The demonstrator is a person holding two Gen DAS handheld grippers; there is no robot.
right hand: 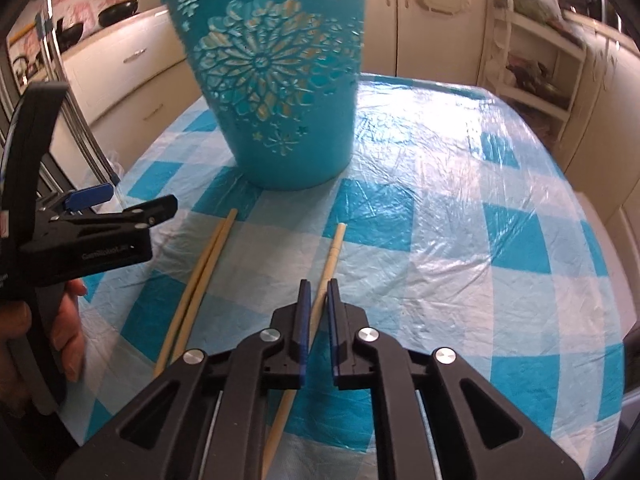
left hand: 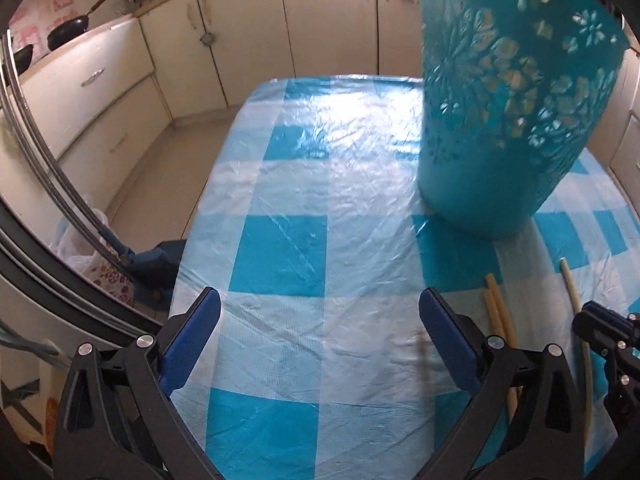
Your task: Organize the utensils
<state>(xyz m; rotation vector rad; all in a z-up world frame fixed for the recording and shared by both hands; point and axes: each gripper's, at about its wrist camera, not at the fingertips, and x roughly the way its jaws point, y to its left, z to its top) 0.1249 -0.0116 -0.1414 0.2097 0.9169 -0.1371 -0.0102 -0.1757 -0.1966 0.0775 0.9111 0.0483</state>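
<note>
The right gripper (right hand: 317,304) has its jaws drawn narrow around a single chopstick (right hand: 332,256), the blue pads set close on either side of the stick; it looks gripped, though the stick seems to lie along the tablecloth (right hand: 460,216), so I judge it not yet lifted. The left gripper (left hand: 320,340) stands wide with nothing between its jaws, hovering over bare cloth to the left of the sticks (in the right wrist view it shows at the left edge, with the fingers (right hand: 70,320) of a hand wrapped round its handle).

Just beside the gripped stick, to its left, a pair of chopsticks (right hand: 200,276) lies side by side, touching, tips toward the holder.

The teal holder (right hand: 276,88), a tall perforated cup with floral cut-outs, stands upright on the cloth beyond the tips of all three sticks, near but apart from them. Its opening is cut off by the frame, so I cannot tell what, if anything, is inside.

As for progress: three sticks are out on the table, none visibly stowed. The job looks barely begun, with one stick in hand and the pair left to follow.
</note>
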